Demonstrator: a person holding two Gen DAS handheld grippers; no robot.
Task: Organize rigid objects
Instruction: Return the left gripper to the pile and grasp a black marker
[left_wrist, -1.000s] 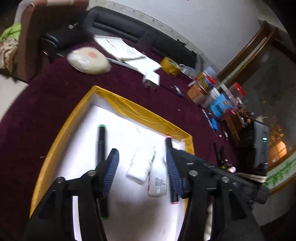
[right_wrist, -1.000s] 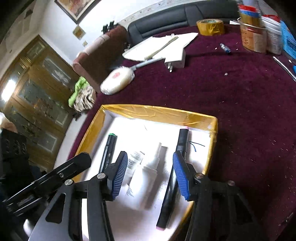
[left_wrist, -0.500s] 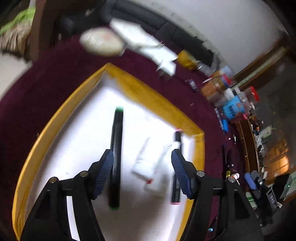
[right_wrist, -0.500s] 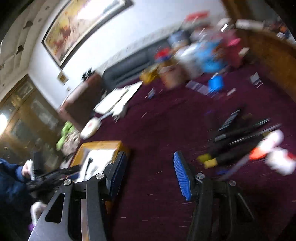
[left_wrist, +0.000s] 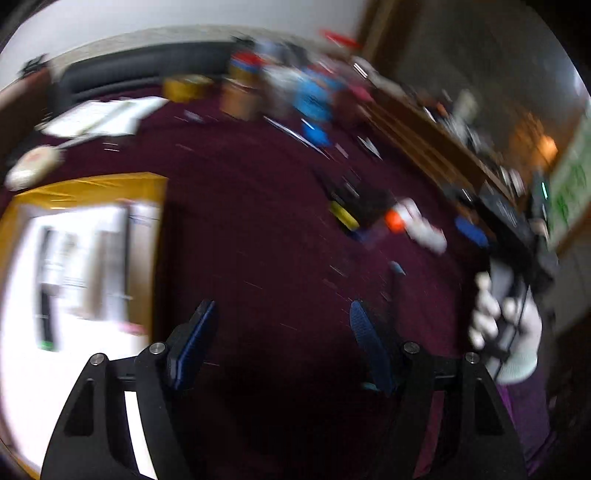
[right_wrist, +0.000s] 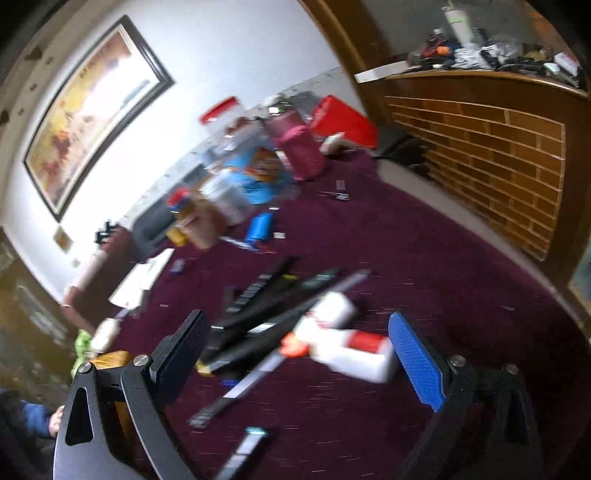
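right claw: (right_wrist: 295, 354) wide apart, nothing in it, hanging over the maroon table (right_wrist: 461, 266) and pointed straight at the loose pile

what's right in front of it: a white bottle with a red band and orange cap (right_wrist: 343, 345), lying flat between the two blue pads, a bit ahead of them and not touching either one as far as I can tell

bottle's long axis: runs roughly crosswise to the claw, cap toward the left pad, fat end toward the right pad, so I reckon the claw needs a twist before it can close across the narrow way

rest of the pile: dark markers (right_wrist: 258, 325) fanned out just behind and to the left of the bottle, some tucked under it, too blurry to count

left claw: (left_wrist: 280, 339) also spread apart and holding nothing, over bare table

pile from the left claw: the same bottle (left_wrist: 421, 225) sits well ahead and off to its right

tray: yellow-rimmed tray (left_wrist: 88, 186) off to the left claw's left, a few things already lying in it

nearer hand: the right one, easily, so my guess is it takes the pick
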